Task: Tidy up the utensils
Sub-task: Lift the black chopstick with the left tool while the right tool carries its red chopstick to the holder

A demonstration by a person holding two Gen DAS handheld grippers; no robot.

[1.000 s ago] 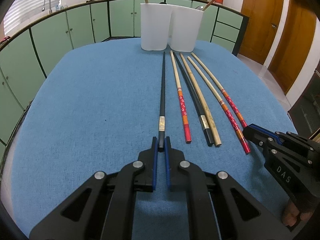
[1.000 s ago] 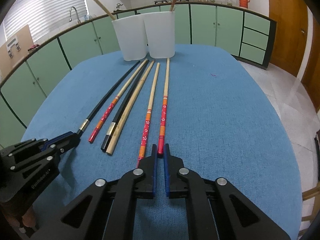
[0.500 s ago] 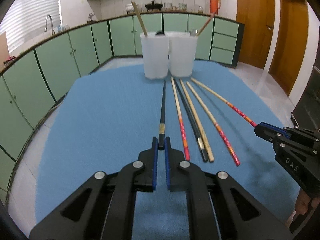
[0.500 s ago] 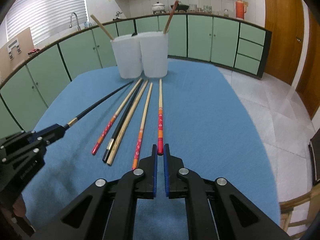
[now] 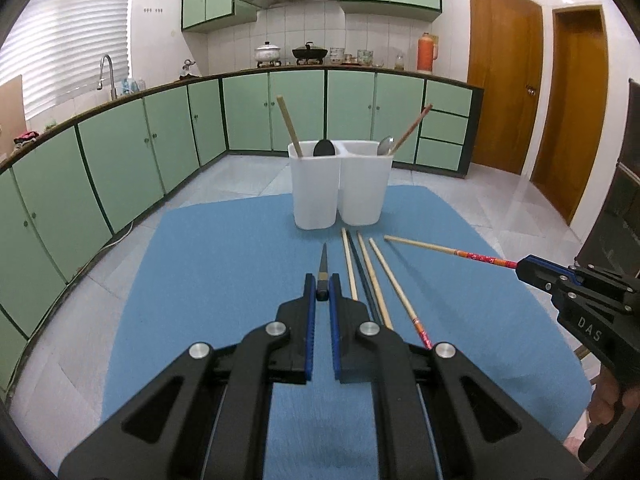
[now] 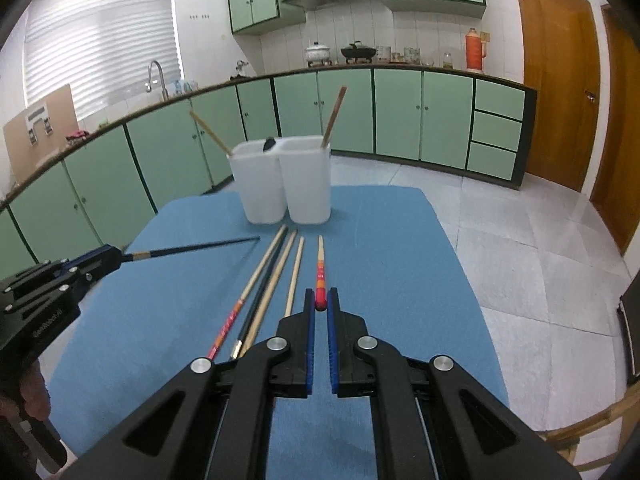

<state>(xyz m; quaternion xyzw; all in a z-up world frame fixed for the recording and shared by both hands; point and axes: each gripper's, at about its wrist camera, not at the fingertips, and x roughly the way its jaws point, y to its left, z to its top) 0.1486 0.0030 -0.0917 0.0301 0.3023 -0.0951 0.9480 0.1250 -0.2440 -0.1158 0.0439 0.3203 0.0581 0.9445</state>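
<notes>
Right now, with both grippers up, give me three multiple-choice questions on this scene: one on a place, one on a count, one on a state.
1. Where does the white holder stand?
A. at the far end of the blue mat
B. on the floor
C. on the kitchen counter

2. How many chopsticks lie flat on the mat?
A. two
B. four
C. six

3. What does the left gripper hold?
A. nothing
B. a spoon
C. the black chopstick

Answers:
1. A, it sits on the mat's far edge.
2. B, four lie side by side between the grippers.
3. C, its jaws are shut on the chopstick's end, while the right gripper holds the red-ended chopstick.
</notes>
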